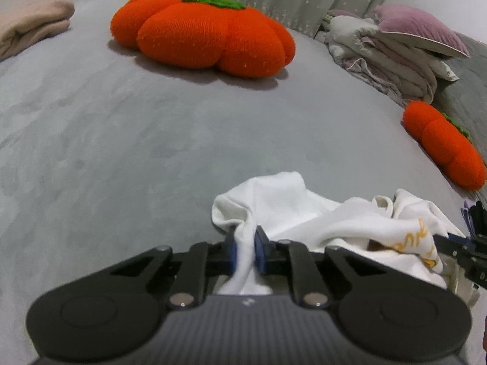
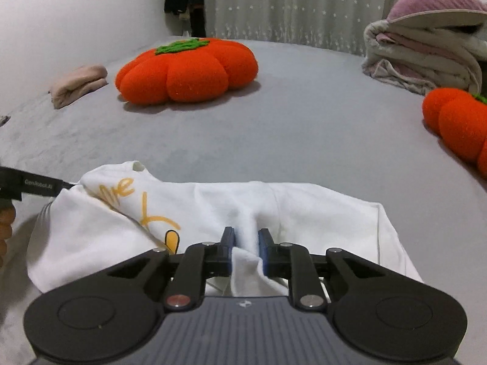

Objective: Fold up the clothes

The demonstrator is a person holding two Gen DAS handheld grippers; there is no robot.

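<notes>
Both grippers pinching the white shirt on the bed

Left gripper [image 1: 246,251] and right gripper [image 2: 247,245] are each clamped on a bunched fold of the white shirt with yellow lettering [image 2: 213,206], which lies crumpled on the grey bedspread [image 2: 304,140]. Big orange pumpkin cushion [image 2: 187,70] sits well behind it, folded beige cloth [image 2: 79,83] off left.

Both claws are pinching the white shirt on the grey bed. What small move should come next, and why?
Probably lift both claws slightly and draw them apart. The left claw and right claw each clamp a fold of the white shirt, which lies bunched and creased on the grey bed; spreading it flat should come before any fold.
</notes>
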